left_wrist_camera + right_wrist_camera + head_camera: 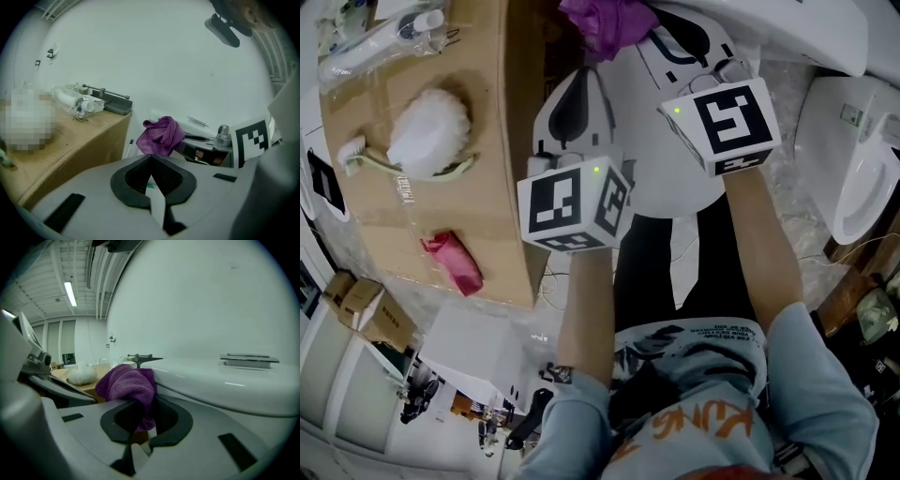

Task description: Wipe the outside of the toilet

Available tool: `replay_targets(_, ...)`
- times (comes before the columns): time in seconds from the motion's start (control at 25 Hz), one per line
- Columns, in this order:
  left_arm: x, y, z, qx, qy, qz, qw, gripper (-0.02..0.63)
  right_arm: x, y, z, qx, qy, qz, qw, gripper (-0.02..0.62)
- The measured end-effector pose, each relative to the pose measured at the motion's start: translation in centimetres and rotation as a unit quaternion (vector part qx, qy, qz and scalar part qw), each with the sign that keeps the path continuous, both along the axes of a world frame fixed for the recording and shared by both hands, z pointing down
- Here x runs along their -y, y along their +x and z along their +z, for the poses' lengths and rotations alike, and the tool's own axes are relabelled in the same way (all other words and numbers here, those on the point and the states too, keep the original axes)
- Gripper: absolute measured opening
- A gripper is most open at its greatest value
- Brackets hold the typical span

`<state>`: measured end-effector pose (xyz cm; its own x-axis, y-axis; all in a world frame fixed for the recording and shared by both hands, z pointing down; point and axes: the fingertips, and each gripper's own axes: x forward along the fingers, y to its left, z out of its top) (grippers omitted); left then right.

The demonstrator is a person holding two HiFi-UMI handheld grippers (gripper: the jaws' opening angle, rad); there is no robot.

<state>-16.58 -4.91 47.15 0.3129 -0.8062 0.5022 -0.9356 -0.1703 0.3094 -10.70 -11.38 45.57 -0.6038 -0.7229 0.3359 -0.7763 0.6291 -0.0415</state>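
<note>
Right hand-held gripper (140, 416) is the one doing the work here: its jaws are clamped on a purple cloth (126, 380), and a bit of the fabric hangs down between the black pads while the rest bunches up over the tips. The cloth sits right at the toilet (225, 380), up against the rounded white edge. From where I'm looking I honestly can't say if it's pressed on or just beside it.

Left hand-held gripper (151, 161) has its jaws closed together with nothing between them. It's on the far side of the cloth from the toilet, near it but not touching. From its own view you can see the cloth (161, 135) just past its tips.

Looking down from the head view, both of the person's forearms reach toward the toilet (787, 33), with the cloth (605, 21) at its near edge.

Further out from the toilet, past the left hand-held gripper, there's a cardboard-brown tabletop (487, 94). On it are a white fluffy brush (429, 127) and a red crumpled thing (455, 262), well apart from each other.

On the toilet's other side, past the right forearm, sits a second white fixture (853, 159).
</note>
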Motion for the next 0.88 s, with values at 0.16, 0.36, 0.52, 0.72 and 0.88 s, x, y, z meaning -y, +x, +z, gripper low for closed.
replay_targets(0.16,0.1,1.3,0.1,0.006,0.003,-0.001,1.0,0.025,-0.2,1.8,-0.3,0.014,-0.004,0.009,1.0,0.063)
replay_targets(0.36,0.0,3.0,-0.1,0.016,0.01,0.001,0.9998,0.025,-0.6,3.9,-0.5,0.024,-0.007,0.023,0.999,0.063)
replay_targets(0.52,-0.1,4.7,-0.3,0.024,0.012,0.014,0.9995,0.025,-1.0,5.5,-0.7,0.032,-0.011,0.036,0.999,0.063)
replay_targets(0.72,0.2,7.0,-0.3,0.025,0.014,0.026,0.9993,0.025,-1.3,7.8,-0.5,0.039,-0.016,0.045,0.998,0.064)
replay_targets(0.88,-0.1,8.3,-0.2,0.027,0.015,0.033,0.999,0.025,-1.7,9.4,-0.5,0.043,-0.02,0.054,0.997,0.064)
